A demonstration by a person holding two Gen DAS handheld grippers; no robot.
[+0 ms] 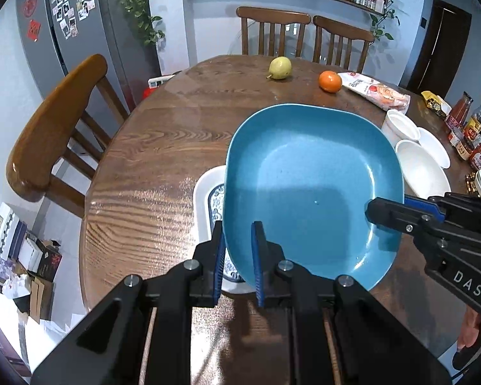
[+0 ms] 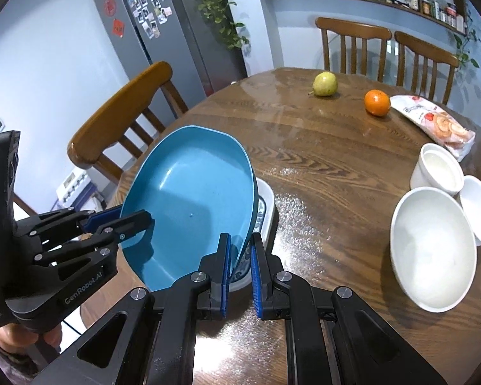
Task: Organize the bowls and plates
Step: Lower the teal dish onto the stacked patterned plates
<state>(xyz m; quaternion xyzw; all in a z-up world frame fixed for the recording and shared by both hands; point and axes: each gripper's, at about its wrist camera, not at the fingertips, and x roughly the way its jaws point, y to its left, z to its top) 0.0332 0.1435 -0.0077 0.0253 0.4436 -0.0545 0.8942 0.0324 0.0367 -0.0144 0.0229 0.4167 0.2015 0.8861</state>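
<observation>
A: 2 grippers share the blue square plate [image 1: 308,192]: the left gripper [image 1: 239,256] is clamped on its near-left rim, the right gripper [image 2: 240,256] pinches the near-right rim.

B: Where does it sit?

A: Lifted and tilted, directly over the white rectangular dish with the blue pattern [image 2: 267,208] at the table's [image 1: 163,147] near edge. That vertical stacking is what the coming move turns on; I'd guess straight down. Neither arm is nearer.

B: And the bowls?

A: 3 white ones at the right: the large bowl [image 2: 433,247], a deep bowl [image 2: 437,173], a small bowl [image 2: 479,208].

B: Any writing?

A: "DAS" on 1 gripper body, "GenRobot.AI" on the other. The snack bag's [image 2: 433,122] print is unreadable.
</observation>
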